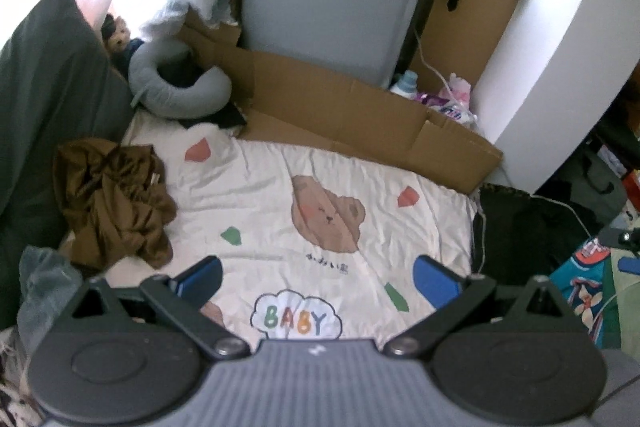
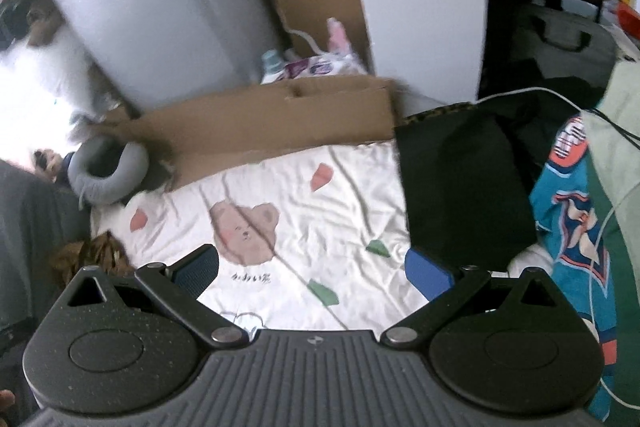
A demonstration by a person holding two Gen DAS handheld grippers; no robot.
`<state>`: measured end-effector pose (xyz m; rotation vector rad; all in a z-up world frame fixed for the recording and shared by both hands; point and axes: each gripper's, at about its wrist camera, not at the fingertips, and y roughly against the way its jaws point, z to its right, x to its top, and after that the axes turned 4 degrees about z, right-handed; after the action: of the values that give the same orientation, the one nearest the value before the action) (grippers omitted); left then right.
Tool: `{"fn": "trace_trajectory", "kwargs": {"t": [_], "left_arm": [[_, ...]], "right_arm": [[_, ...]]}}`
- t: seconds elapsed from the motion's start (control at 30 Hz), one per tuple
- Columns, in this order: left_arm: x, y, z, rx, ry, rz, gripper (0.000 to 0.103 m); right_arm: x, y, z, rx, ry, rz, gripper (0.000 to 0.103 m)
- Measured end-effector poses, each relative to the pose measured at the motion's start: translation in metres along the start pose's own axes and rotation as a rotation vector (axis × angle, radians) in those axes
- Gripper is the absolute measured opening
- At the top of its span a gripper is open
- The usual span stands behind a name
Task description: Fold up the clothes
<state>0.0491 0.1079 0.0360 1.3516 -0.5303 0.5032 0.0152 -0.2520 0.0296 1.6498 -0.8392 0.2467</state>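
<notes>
Lay crumpled at the far left of the bed sheet [image 1: 320, 187], the brown garment [image 1: 116, 203], well clear of both tools and touched by neither. Hovered above the sheet with fingers [image 1: 200, 277] spread wide and empty, the left gripper [image 1: 318, 279]; likewise released and empty, the right gripper [image 2: 312, 271], beside a dark, possibly folded cloth [image 2: 460, 187]. Best reached leftward first, pinching one hem or shoulder edge rather than the bunched middle, then drawn flat onto the open sheet before any fold.
</notes>
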Motion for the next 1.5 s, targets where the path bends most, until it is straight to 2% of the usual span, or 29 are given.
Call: {"fn": "trace_trajectory", "kwargs": {"t": [0.23, 0.4, 0.87, 1.5], "left_arm": [[-0.016, 0.000, 0.004, 0.039, 0.018, 0.010, 0.103], [-0.024, 0.001, 0.015, 0.124, 0.002, 0.037, 0.103], [-0.041, -0.010, 0.035, 0.163, -0.045, -0.004, 0.103], [-0.053, -0.005, 0.038, 0.167, -0.058, -0.009, 0.103]], "right_arm": [[-0.015, -0.004, -0.024, 0.033, 0.063, -0.014, 0.102], [-0.023, -0.001, -0.034, 0.060, 0.082, -0.011, 0.102], [-0.047, 0.002, -0.044, 0.107, 0.200, -0.034, 0.102], [-0.070, 0.012, -0.040, 0.155, 0.236, -0.064, 0.102]]}}
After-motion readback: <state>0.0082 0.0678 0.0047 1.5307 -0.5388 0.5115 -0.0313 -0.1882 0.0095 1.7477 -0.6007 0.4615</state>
